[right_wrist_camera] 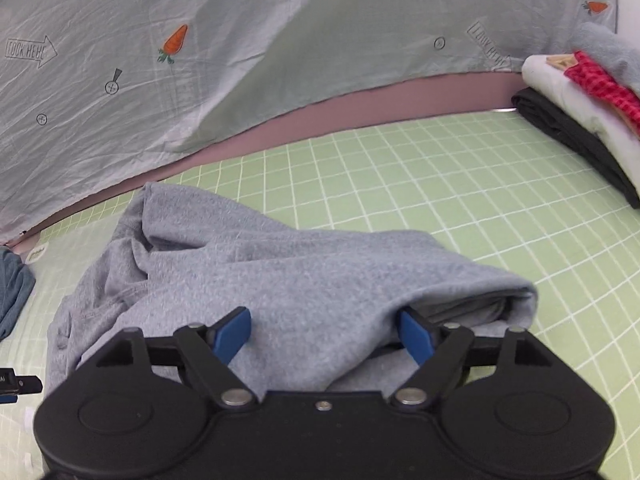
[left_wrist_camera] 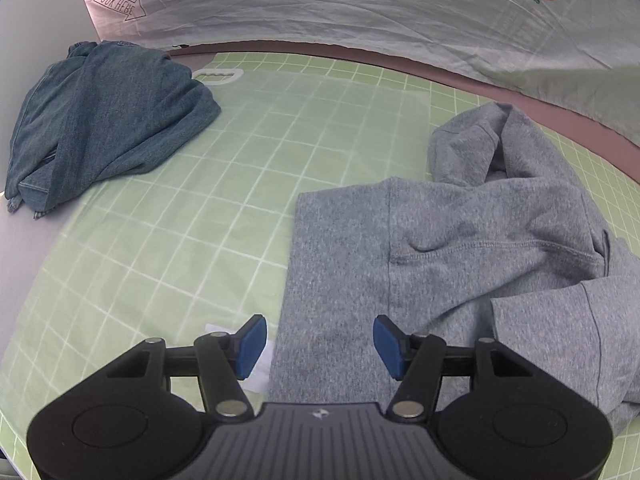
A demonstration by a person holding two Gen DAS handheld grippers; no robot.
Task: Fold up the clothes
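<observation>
Folding the grey sweatshirt (left_wrist_camera: 472, 248) is the step you are in, and judging by the doubled layers it is only partly done. Take that sweatshirt as your landmark: it lies rumpled on the green checked sheet (left_wrist_camera: 200, 208), with the blue-green garment (left_wrist_camera: 104, 120) heaped well off to its left and a stack of folded clothes (right_wrist_camera: 580, 112) well off to its right, near the patterned backdrop (right_wrist_camera: 280, 60).

Your left gripper (left_wrist_camera: 320, 346) hangs over the sweatshirt's near left edge, jaws moderately parted, one pad above the sheet and the other above the cloth, gripping nothing. Your right gripper (right_wrist_camera: 326, 334) sits at the near right side with its jaws spread wide; a fold of grey cloth bulges between them, but the pads do not seem to press on it, though the right pad is partly hidden under the drooping fold, so I may be wrong there.

Next, you will likely need to pinch the near hem at both corners, each pad pair straddling a single clean edge, before carrying it over.
</observation>
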